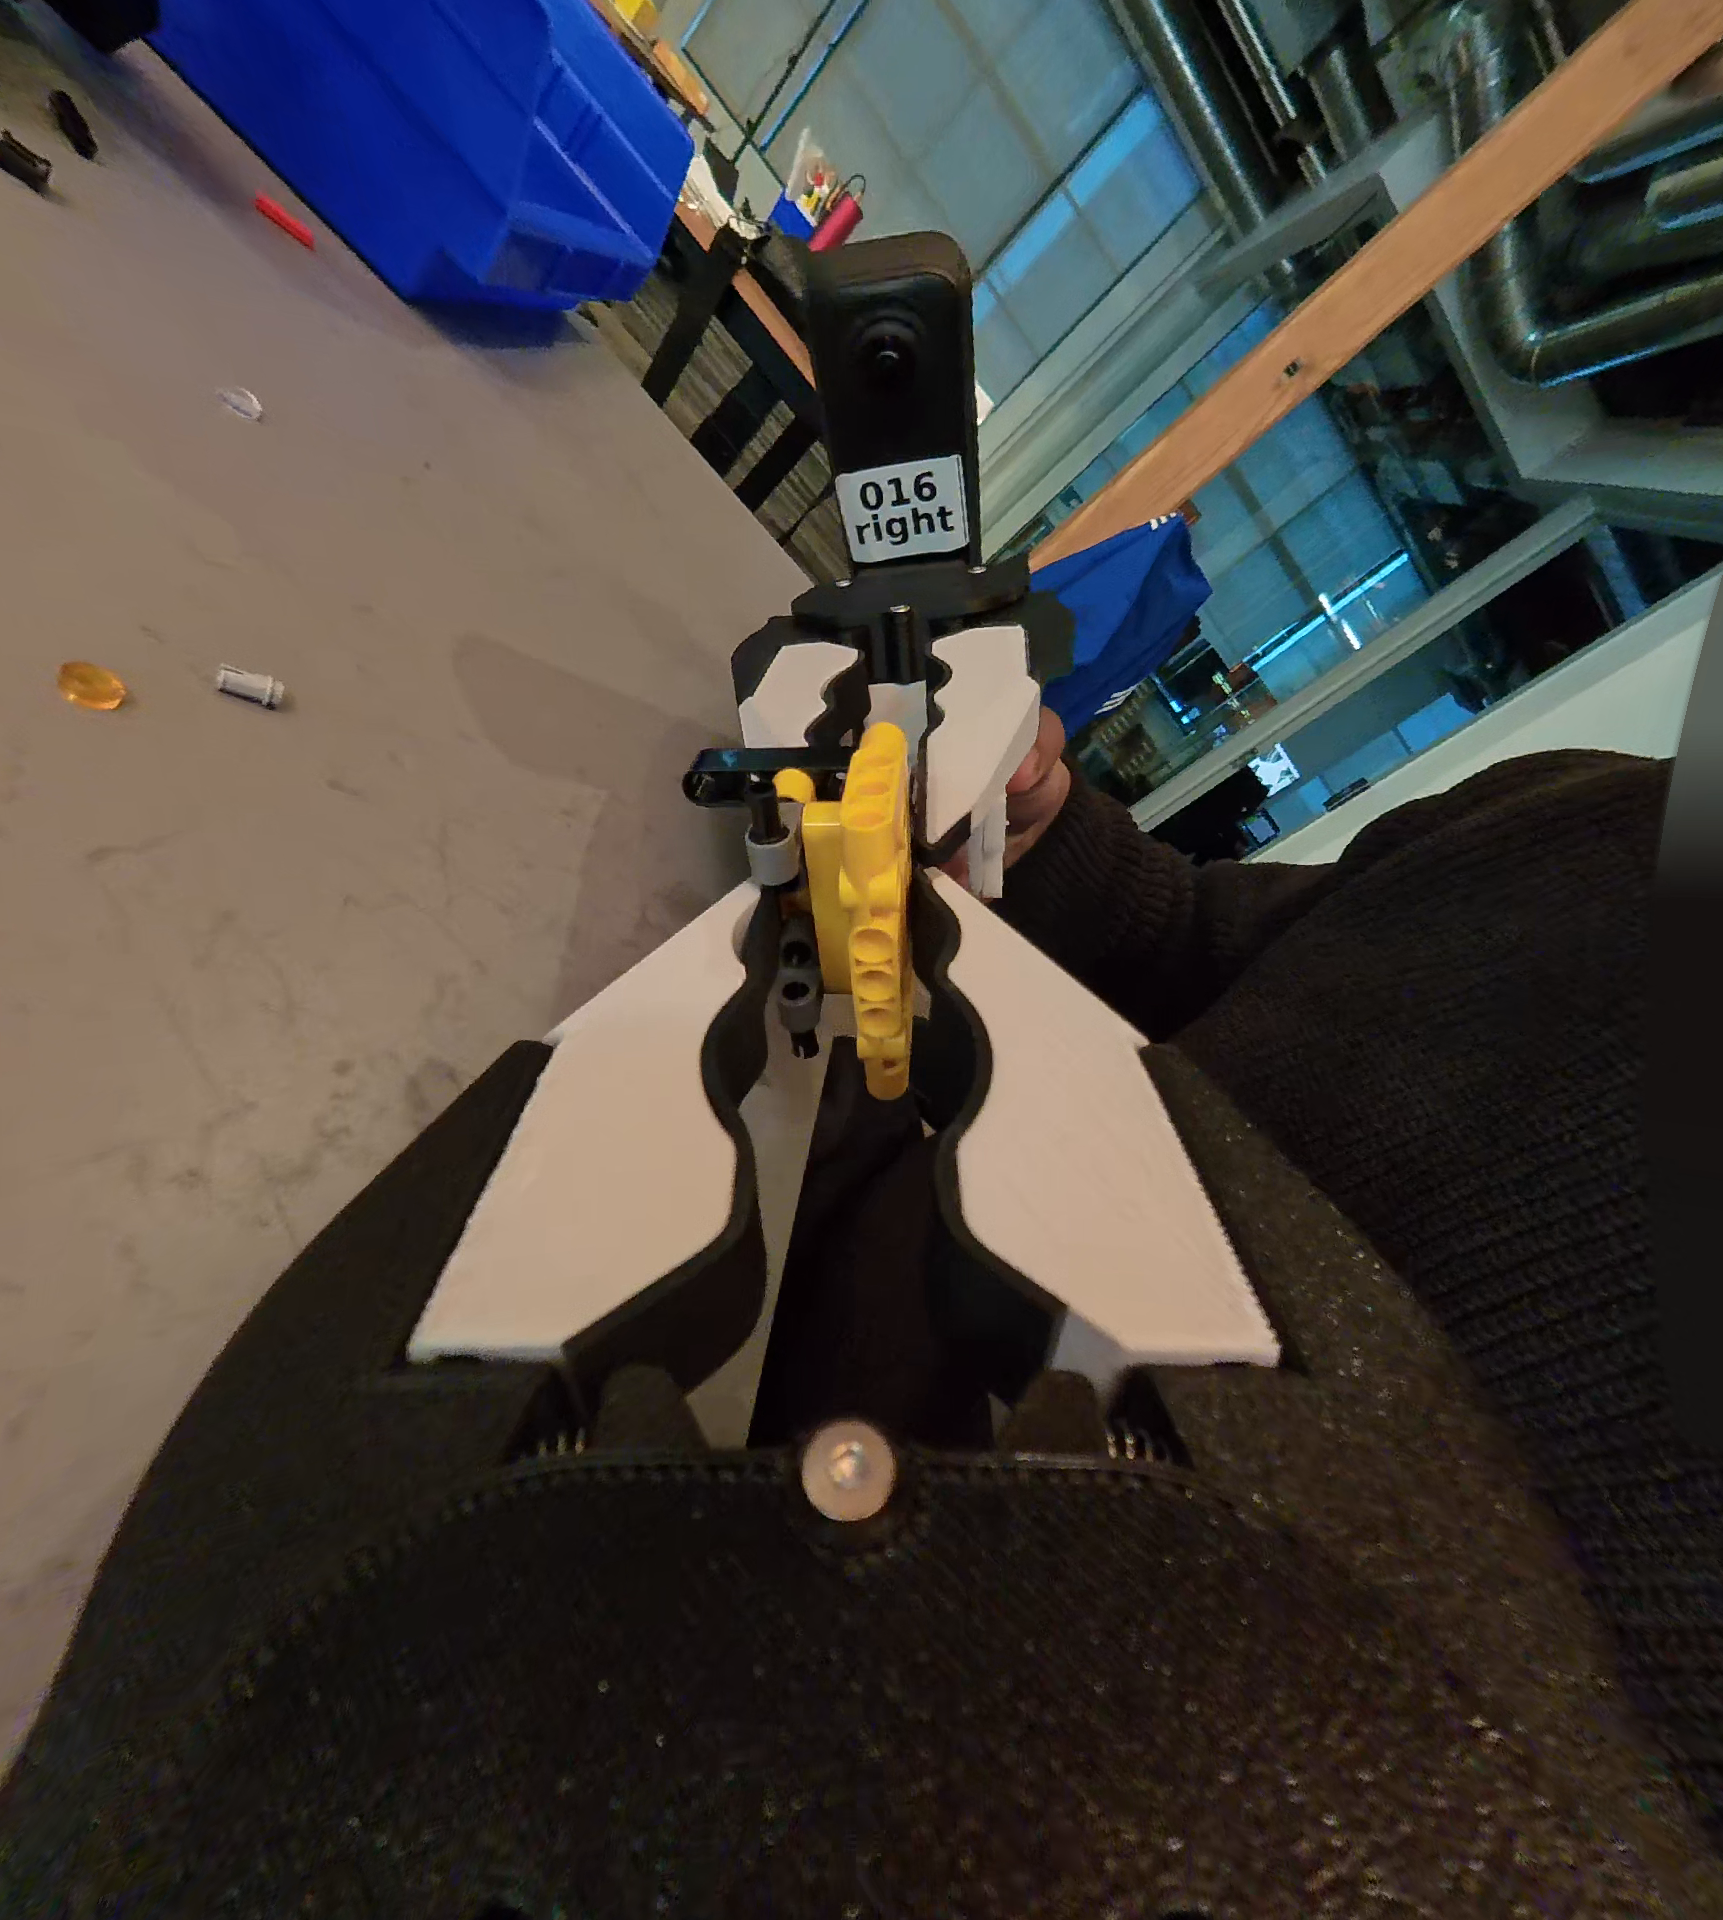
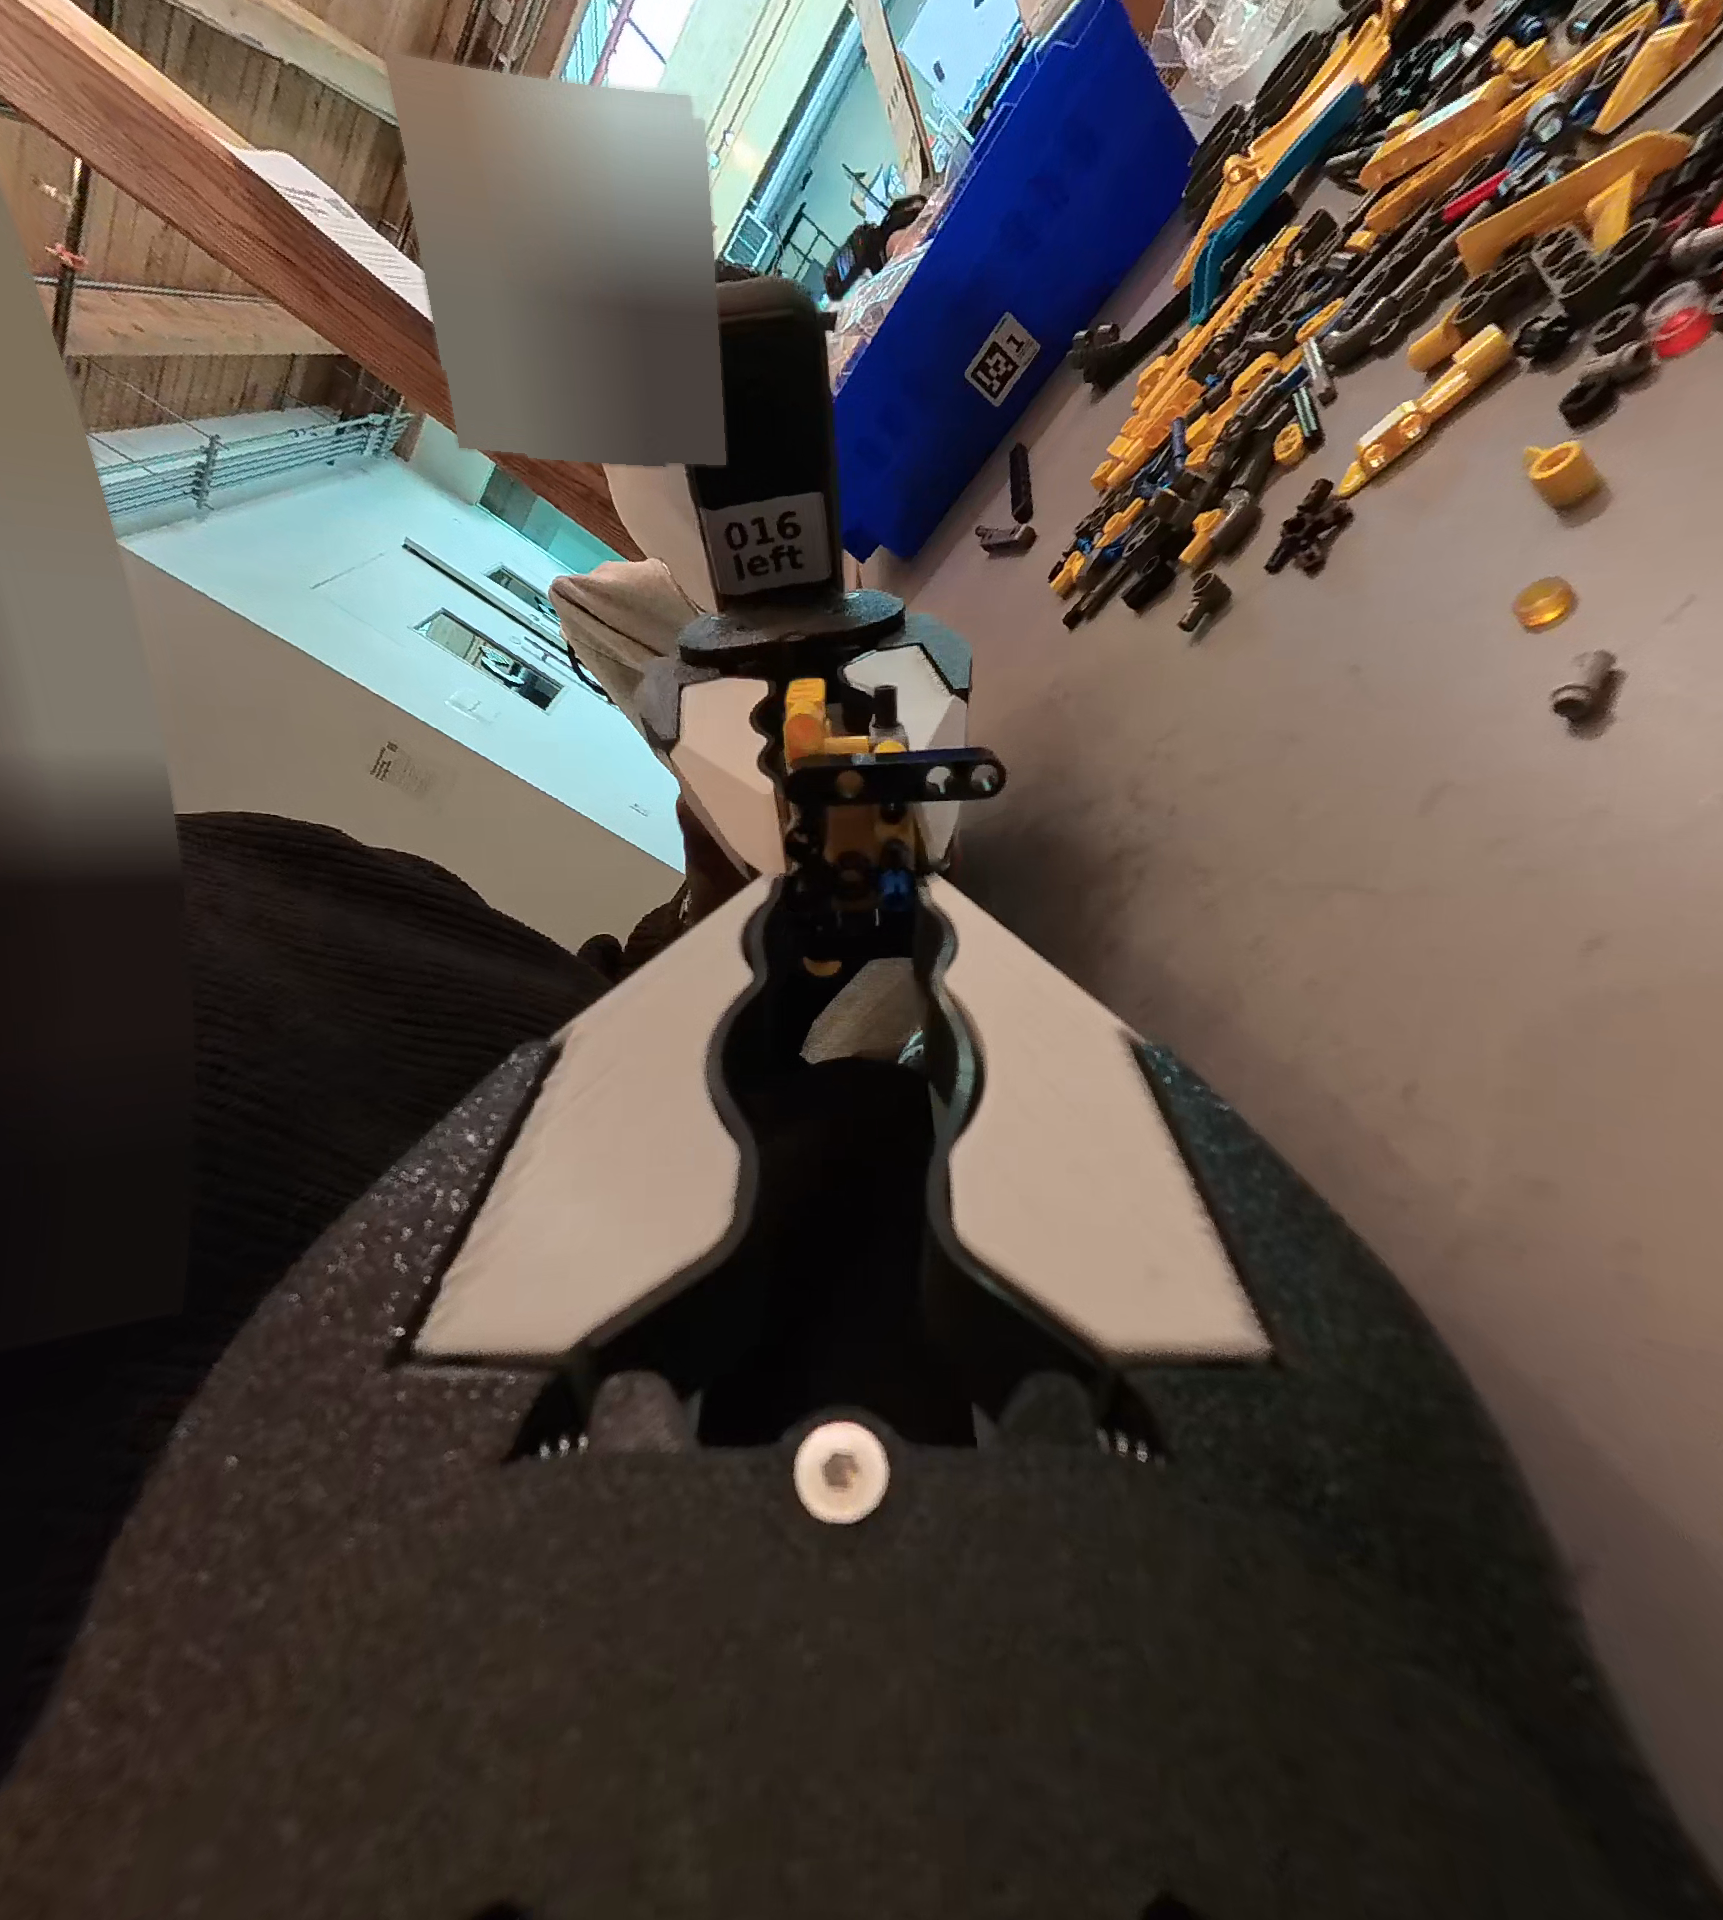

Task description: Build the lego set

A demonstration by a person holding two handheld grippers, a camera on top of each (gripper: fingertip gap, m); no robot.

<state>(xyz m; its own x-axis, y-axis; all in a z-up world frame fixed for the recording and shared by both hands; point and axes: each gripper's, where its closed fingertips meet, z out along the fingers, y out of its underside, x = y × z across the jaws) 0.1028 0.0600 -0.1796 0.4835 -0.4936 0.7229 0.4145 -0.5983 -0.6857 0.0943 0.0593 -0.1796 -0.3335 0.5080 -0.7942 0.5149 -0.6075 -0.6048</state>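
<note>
A small assembly of a yellow perforated piece [image 1: 872, 914], grey and black connectors and a thin black beam [image 1: 732, 771] is held in the air above the grey tabletop [image 1: 317, 935]. My left gripper [image 1: 852, 894] is shut on its near end. My right gripper [image 1: 878, 717] faces it from the far side and is shut on the other end. In the right wrist view, my right gripper [image 2: 852, 894] closes on the yellow and black assembly [image 2: 841, 831]. The left gripper [image 2: 821, 696] stands opposite, and the black beam [image 2: 904, 779] sticks out towards the table.
A blue bin [image 1: 441, 135] [image 2: 992, 291] stands at the table's far side. A wide pile of yellow, black and red building parts [image 2: 1408, 260] lies beside it. An orange round piece [image 2: 1543, 605] and a grey pin [image 2: 1584, 686] lie apart. A dark sleeve [image 1: 1408, 987] is close by. Both grippers' tips are close together, under 4 cm apart. Both grippers' tips are roughly 11 cm from the grey pin [image 2: 1584, 686]. It turns up in the left wrist view [image 1: 247, 686] as well.
</note>
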